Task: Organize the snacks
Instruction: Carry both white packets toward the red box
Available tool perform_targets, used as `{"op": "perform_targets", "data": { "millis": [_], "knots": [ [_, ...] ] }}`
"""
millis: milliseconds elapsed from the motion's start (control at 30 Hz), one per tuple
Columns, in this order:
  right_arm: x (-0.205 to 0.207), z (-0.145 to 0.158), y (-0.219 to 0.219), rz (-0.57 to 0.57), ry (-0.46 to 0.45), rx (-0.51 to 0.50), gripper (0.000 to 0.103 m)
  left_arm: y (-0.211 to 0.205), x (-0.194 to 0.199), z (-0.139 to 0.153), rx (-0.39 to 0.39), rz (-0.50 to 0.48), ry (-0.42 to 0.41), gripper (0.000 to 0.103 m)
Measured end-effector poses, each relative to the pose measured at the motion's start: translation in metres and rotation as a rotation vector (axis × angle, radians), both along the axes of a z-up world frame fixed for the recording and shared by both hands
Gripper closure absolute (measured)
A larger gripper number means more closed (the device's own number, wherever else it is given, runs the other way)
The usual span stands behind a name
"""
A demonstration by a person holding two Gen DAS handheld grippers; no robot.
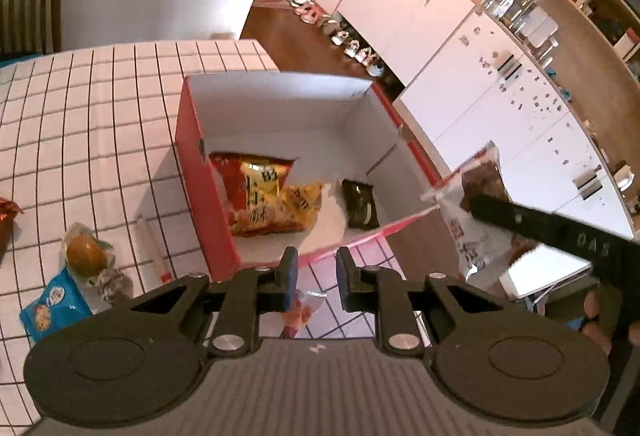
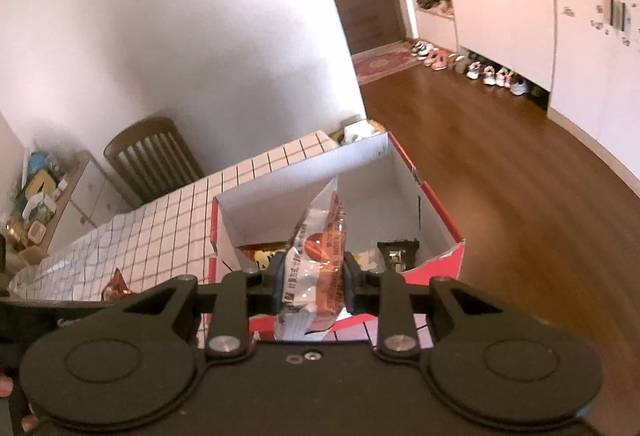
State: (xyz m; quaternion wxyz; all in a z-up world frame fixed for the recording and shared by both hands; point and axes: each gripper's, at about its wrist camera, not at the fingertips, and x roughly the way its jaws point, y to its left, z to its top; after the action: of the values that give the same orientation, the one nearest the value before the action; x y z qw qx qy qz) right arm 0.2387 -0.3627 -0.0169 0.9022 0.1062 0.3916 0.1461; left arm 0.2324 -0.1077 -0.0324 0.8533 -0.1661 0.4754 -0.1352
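A red box with a white inside (image 1: pixel 200 172) stands on the checked tablecloth at the table's corner. It holds a red-yellow snack bag (image 1: pixel 260 188), a yellow bag (image 1: pixel 300 208) and a small dark packet (image 1: pixel 360 204). My left gripper (image 1: pixel 316 276) is open and empty, above the box's near wall. My right gripper (image 2: pixel 314 280) is shut on a clear snack packet with orange print (image 2: pixel 320 256), held above the box's near edge (image 2: pixel 440 260). The left wrist view shows this packet (image 1: pixel 480 180) at the right of the box.
Loose snacks lie on the cloth left of the box: a bun in clear wrap (image 1: pixel 86 256), a blue packet (image 1: pixel 52 308), a red-brown packet (image 1: pixel 6 212). A wooden chair (image 2: pixel 152 160) stands behind the table. White cabinets (image 1: pixel 460 76) and shoes line the floor at right.
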Motion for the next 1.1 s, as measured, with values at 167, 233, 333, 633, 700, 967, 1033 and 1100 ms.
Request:
{"op": "perform_targets", "data": {
  "millis": [167,233,333,633,700,967,1033,1100],
  "knots": [
    [0.007,-0.007,-0.003,0.032,0.026,0.009,0.077,-0.015,-0.017,-0.023,0.034,-0.062,0.027,0.066],
    [0.009,-0.007,-0.007,0.040,0.026,0.013,0.077,-0.021,-0.020,-0.037,0.036,-0.071,0.061,0.024],
    [0.011,-0.007,-0.011,0.046,0.026,0.021,0.077,-0.028,-0.024,-0.052,0.061,-0.082,0.058,0.023],
    [0.016,-0.009,-0.015,0.054,0.042,0.012,0.077,-0.050,-0.012,-0.109,0.238,-0.173,0.113,0.023],
    [0.016,-0.009,-0.017,0.057,0.043,0.011,0.077,-0.051,-0.008,-0.118,0.256,-0.169,0.114,0.023],
    [0.021,-0.014,-0.019,0.067,0.056,0.003,0.077,-0.060,0.002,-0.133,0.300,-0.158,0.132,0.069],
    [0.023,-0.014,-0.020,0.067,0.056,0.003,0.077,-0.061,0.000,-0.132,0.301,-0.157,0.123,0.078],
    [0.025,-0.014,-0.022,0.068,0.055,0.006,0.077,-0.063,-0.002,-0.131,0.309,-0.159,0.119,0.080]
  ]
}}
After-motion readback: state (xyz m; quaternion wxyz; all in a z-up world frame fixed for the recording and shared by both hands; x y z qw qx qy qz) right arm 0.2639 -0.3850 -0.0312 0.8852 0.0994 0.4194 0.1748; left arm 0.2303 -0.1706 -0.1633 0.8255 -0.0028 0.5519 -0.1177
